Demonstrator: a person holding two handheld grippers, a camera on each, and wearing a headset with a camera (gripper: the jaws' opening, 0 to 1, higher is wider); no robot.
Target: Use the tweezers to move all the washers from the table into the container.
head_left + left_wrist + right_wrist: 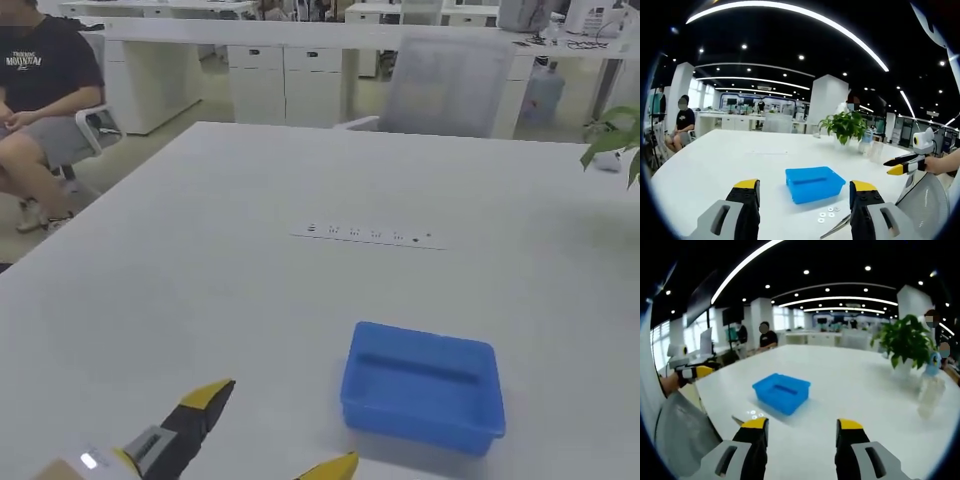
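Wide apart and empty, my left hand-held gripper (805,186) and right hand-held gripper (802,424) may shove the thin metal tweezers (836,227) (lying flat) into the small silver washers (827,215).

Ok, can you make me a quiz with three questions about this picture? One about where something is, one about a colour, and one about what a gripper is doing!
1. Where do the washers lie, compared with the container?
A) inside it
B) beside it, on the table
C) stacked on its rim

2. What colour is the container?
A) red
B) blue
C) green

3. How do the left gripper and its jaws stand?
A) shut on the tweezers
B) shut on a washer
C) apart, holding nothing

Answers: 1 B, the washers sit on the white table next to the container's wall. 2 B, its walls are bright blue. 3 C, the yellow-tipped jaws stand apart with nothing between them.
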